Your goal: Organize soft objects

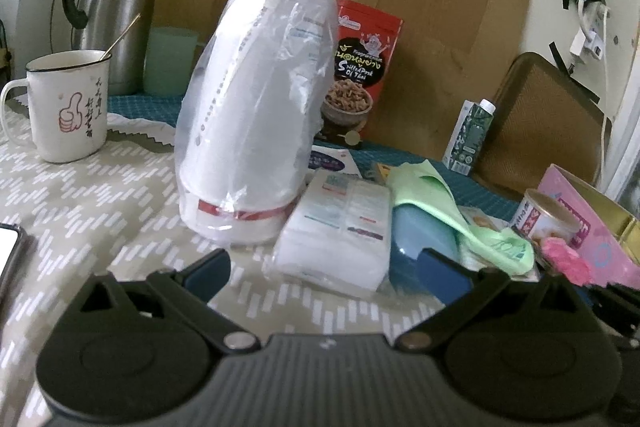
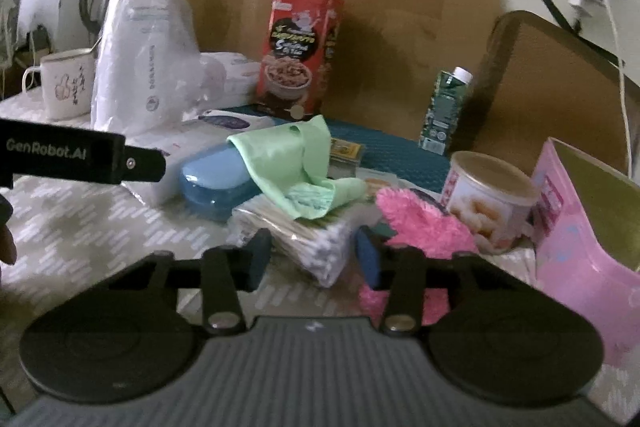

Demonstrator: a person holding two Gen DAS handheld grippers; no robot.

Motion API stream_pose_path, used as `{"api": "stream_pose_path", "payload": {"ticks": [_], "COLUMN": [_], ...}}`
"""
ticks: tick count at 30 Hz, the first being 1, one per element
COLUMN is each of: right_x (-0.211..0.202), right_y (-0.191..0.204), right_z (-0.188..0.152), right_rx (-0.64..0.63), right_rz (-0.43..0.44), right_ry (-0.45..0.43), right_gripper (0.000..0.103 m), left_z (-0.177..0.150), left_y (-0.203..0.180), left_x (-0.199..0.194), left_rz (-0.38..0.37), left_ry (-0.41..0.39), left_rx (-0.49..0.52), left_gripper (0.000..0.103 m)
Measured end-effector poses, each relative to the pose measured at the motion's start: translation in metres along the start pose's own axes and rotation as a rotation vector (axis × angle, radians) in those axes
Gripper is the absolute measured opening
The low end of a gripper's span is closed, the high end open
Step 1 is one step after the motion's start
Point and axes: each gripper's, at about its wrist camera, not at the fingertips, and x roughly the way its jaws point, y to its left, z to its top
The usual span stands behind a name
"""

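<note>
In the right wrist view my right gripper [image 2: 314, 255] has its jaws narrowed around the near end of a clear pack of cotton swabs [image 2: 304, 231], with both pads against its sides. A fluffy pink cloth [image 2: 424, 227] lies just right of it. Behind, a green cloth [image 2: 296, 163] drapes over a blue case [image 2: 216, 183]. In the left wrist view my left gripper [image 1: 324, 267] stands wide open over the tablecloth, with a white tissue pack [image 1: 336, 235] just ahead of its fingers and untouched. A bagged white paper roll [image 1: 256, 115] stands upright behind it.
An enamel mug [image 1: 68, 103], a steel thermos [image 1: 116, 11] and a phone [image 1: 8, 251] are at the left. A red snack box [image 2: 300, 55] and a green carton [image 2: 444, 107] stand at the back. A tin [image 2: 492, 195] and an open pink box [image 2: 580, 235] crowd the right.
</note>
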Motion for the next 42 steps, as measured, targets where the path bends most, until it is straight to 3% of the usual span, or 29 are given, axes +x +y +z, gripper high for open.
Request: {"api": "stream_pose_path", "payload": {"ticks": [3, 8, 14, 19, 22, 27, 29, 31, 33, 42], "right_x": [-0.005, -0.021, -0.040, -0.051, -0.047, -0.026, -0.016, -0.014, -0.017, -0.044], "right_y": [-0.004, -0.014, -0.004, 0.001, -0.003, -0.006, -0.009, -0.013, -0.011, -0.011], "right_z": [-0.002, -0.009, -0.018, -0.018, -0.017, -0.014, -0.013, -0.011, -0.011, -0.029], "right_rx": [0.029, 0.079, 0.009, -0.029, -0.014, -0.014, 0.016, 0.063, 0.044, -0.012], "right_rz": [-0.021, -0.012, 0.126, 0.123, 0.127, 0.117, 0.130, 0.163, 0.153, 0.169], "right_ry": [-0.002, 0.015, 0.043, -0.015, -0.011, 0.065, 0.103, 0.106, 0.100, 0.076], "right_gripper": [0.034, 0.030, 0.033, 0.062, 0.071, 0.072, 0.069, 0.045, 0.032, 0.028], "left_z": [0.000, 0.001, 0.001, 0.000, 0.000, -0.002, -0.002, -0.002, -0.001, -0.003], "left_y": [0.000, 0.001, 0.002, 0.002, 0.001, -0.006, -0.007, -0.007, -0.007, -0.016], "left_x": [0.000, 0.001, 0.001, -0.001, -0.003, -0.007, -0.008, -0.007, -0.007, -0.005], "left_rz": [0.001, 0.005, 0.008, 0.004, -0.013, -0.029, -0.033, -0.036, -0.040, -0.058], "left_ry": [0.003, 0.006, 0.006, -0.004, -0.014, -0.035, -0.037, -0.033, -0.030, -0.017], "left_rx": [-0.003, 0.001, 0.004, 0.010, 0.019, 0.057, 0.060, 0.056, 0.055, 0.116], "left_gripper": [0.103, 0.103, 0.103, 0.103, 0.103, 0.103, 0.103, 0.102, 0.102, 0.102]}}
